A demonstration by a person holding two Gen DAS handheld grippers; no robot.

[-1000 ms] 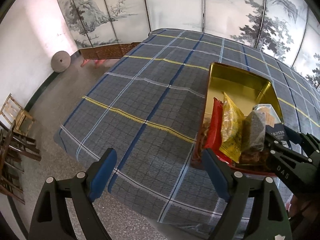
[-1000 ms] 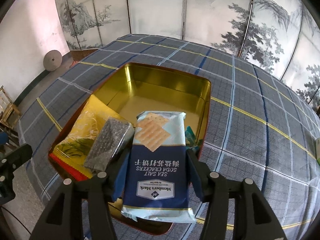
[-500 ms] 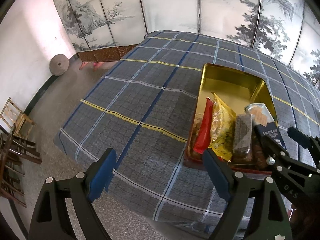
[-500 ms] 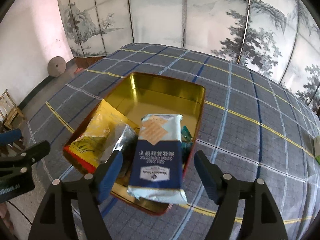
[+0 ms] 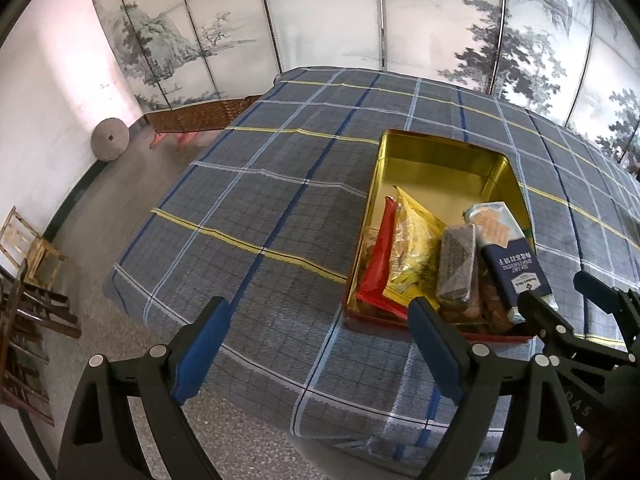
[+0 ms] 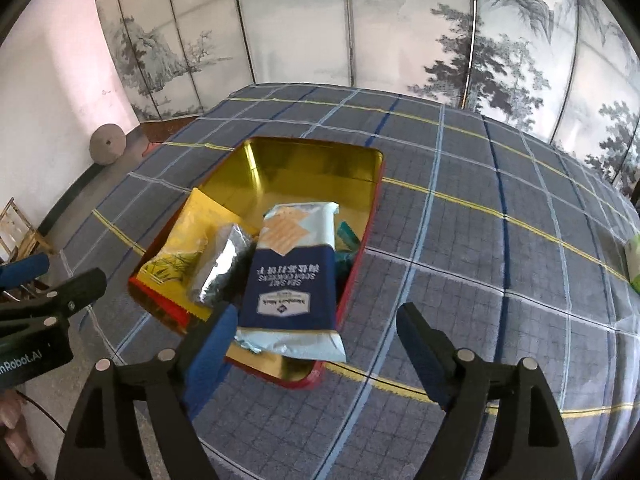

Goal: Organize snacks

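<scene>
A home-like room: painted folding screen (image 5: 360, 20), plaid-clothed table (image 5: 280, 208), wooden chairs (image 5: 28, 280) (traditional furnishings).

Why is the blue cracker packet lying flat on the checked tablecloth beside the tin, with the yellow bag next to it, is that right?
Not quite. The blue cracker packet is not on the tablecloth; it lies in the gold tin, its near end sticking out over the rim. The yellow bag is indeed next to it. The right wrist view shows this clearly.

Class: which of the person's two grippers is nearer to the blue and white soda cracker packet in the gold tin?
Right. The right gripper, jaws opening, sits just behind the blue and white soda cracker packet, nothing between its fingers. The left gripper hangs open off to the tin's left.
</scene>
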